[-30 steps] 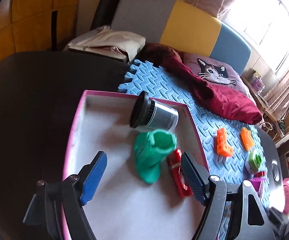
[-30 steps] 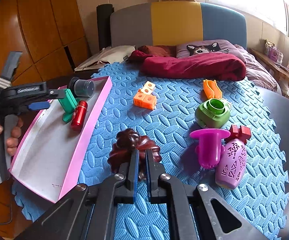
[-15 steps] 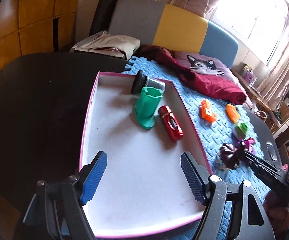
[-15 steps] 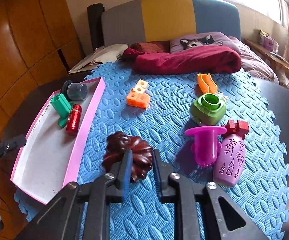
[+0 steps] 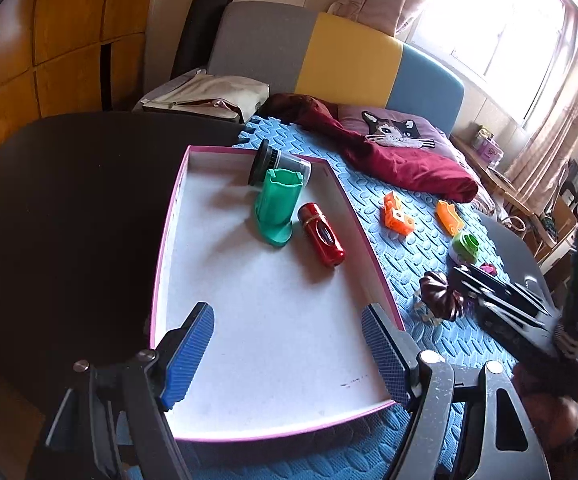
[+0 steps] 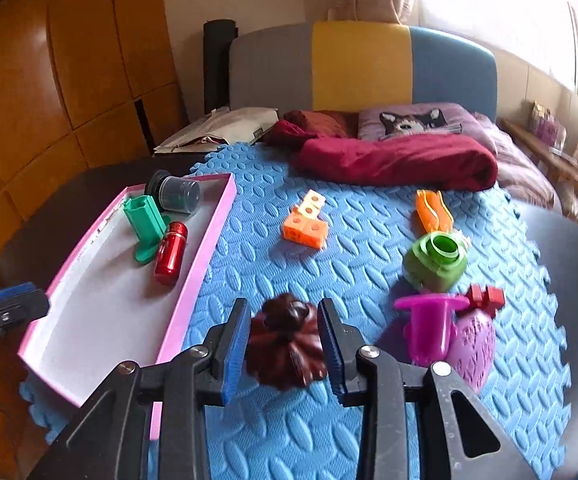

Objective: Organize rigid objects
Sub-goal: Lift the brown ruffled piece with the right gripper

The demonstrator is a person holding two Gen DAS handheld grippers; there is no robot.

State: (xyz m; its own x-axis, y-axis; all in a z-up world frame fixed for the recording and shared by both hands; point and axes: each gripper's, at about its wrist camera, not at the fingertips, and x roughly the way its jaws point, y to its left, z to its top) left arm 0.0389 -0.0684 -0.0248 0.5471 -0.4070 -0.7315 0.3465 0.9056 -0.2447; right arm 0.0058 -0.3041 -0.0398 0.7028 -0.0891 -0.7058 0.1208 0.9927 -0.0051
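A dark brown flower-shaped piece (image 6: 285,344) lies on the blue foam mat (image 6: 349,200), also seen as the brown piece (image 5: 441,296) in the left wrist view. My right gripper (image 6: 283,308) straddles it, one blue pad on each side and close against it; I see no squeeze. The right gripper (image 5: 461,276) also shows from the side. My left gripper (image 5: 287,328) hangs open over the near end of the pink-rimmed tray (image 5: 169,240), nothing between its fingers. In the tray's far end lie a green stand (image 5: 279,208), a red cylinder (image 5: 321,234) and a clear jar with a black lid (image 5: 281,166).
On the mat lie orange blocks (image 6: 305,224), an orange ridged piece (image 6: 433,208), a green cap-shaped piece (image 6: 437,260), a magenta funnel shape (image 6: 429,328), a purple vase (image 6: 473,340) and a dark red block (image 6: 487,298). A maroon cloth (image 6: 397,160) lies at the mat's far edge.
My right gripper's jaws went from shut above the brown piece to apart on either side of it. My left gripper drew back from the tray's far items to its near end.
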